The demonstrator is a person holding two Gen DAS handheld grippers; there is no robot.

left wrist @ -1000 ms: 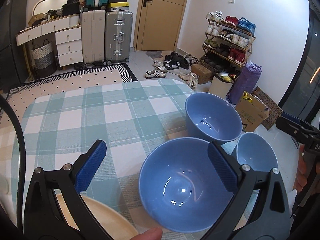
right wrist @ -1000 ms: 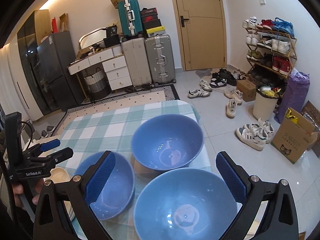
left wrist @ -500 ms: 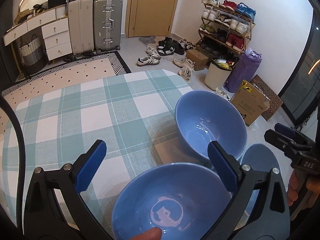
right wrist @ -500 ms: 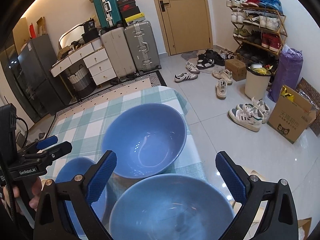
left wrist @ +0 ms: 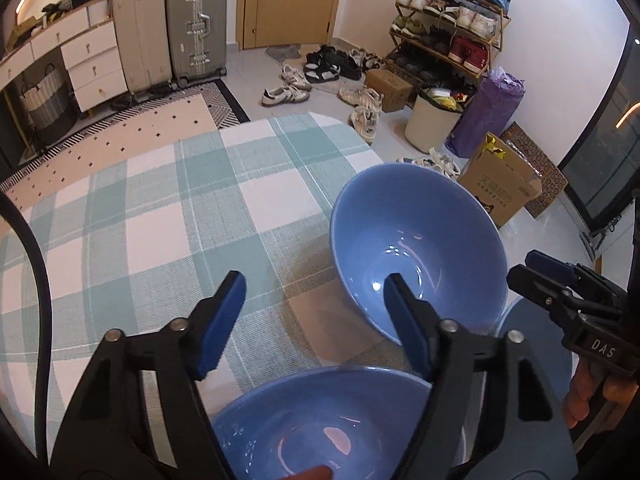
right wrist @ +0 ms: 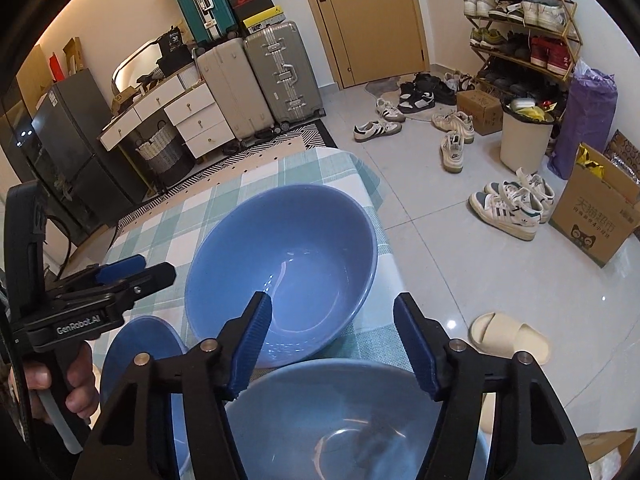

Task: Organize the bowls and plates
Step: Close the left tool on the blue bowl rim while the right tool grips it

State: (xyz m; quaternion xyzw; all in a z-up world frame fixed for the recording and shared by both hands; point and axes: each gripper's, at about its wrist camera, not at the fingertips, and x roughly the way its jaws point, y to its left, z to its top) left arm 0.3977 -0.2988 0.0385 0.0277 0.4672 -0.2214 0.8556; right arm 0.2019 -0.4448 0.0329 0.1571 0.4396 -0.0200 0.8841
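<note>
Blue-padded fingers are seen spread apart on both tools, with nothing clamped between them. In the left wrist view, the left gripper (left wrist: 314, 320) is held over the green-and-white checked tablecloth (left wrist: 152, 224), its jaws parted above the gap between two bowls. A near blue bowl (left wrist: 320, 424) is seen directly below the tool, at the bottom edge of the view, and a far blue bowl (left wrist: 416, 252) stands upright beyond it, close to the table's right edge. Further right, the right gripper (left wrist: 560, 284) is seen from the side, held over a third blue bowl (left wrist: 532, 344), which is largely hidden behind it. Whether the bowls touch one another cannot be told. In the right wrist view, the left gripper (right wrist: 116, 280) is seen at the left edge, gripped by a hand (right wrist: 60, 380), with the rim of a blue bowl (right wrist: 140, 344) showing beneath it. The far blue bowl (right wrist: 288, 264) is found in the middle, and the right gripper (right wrist: 332, 332) is held with its jaws parted over the bowl nearest the camera (right wrist: 348, 420). On the floor to the right, shoes (right wrist: 516, 204) and a cardboard box (right wrist: 596, 216) are scattered.
</note>
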